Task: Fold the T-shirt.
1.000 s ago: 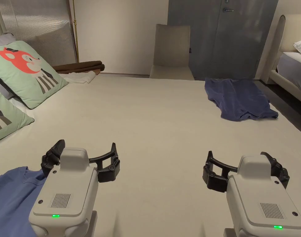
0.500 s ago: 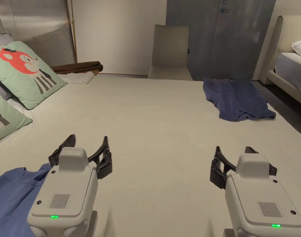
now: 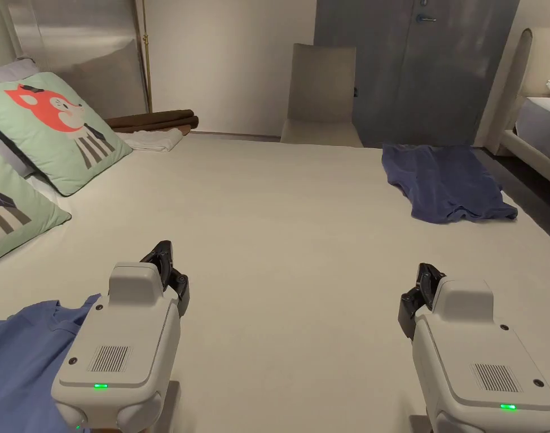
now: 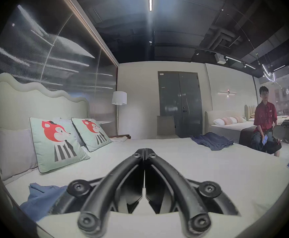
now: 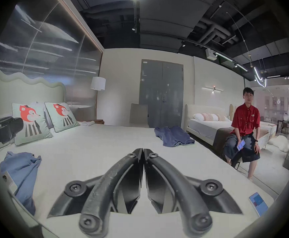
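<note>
Both our left claw [image 3: 165, 260] and right claw [image 3: 425, 280] are closed, empty; light blue T-shirt [image 3: 20, 361] at lower left lies crumpled, folding unstarted.

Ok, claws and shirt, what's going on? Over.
Left claw shut, empty. Right claw shut, empty. Blue shirt crumpled on bed, beside left claw, untouched. Nothing in the way.

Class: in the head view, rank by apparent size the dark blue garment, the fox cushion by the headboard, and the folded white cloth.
1. Fox cushion and dark blue garment: look about alike, so unranked.
2. Folded white cloth: clearly smallest, though it lies farthest back.
</note>
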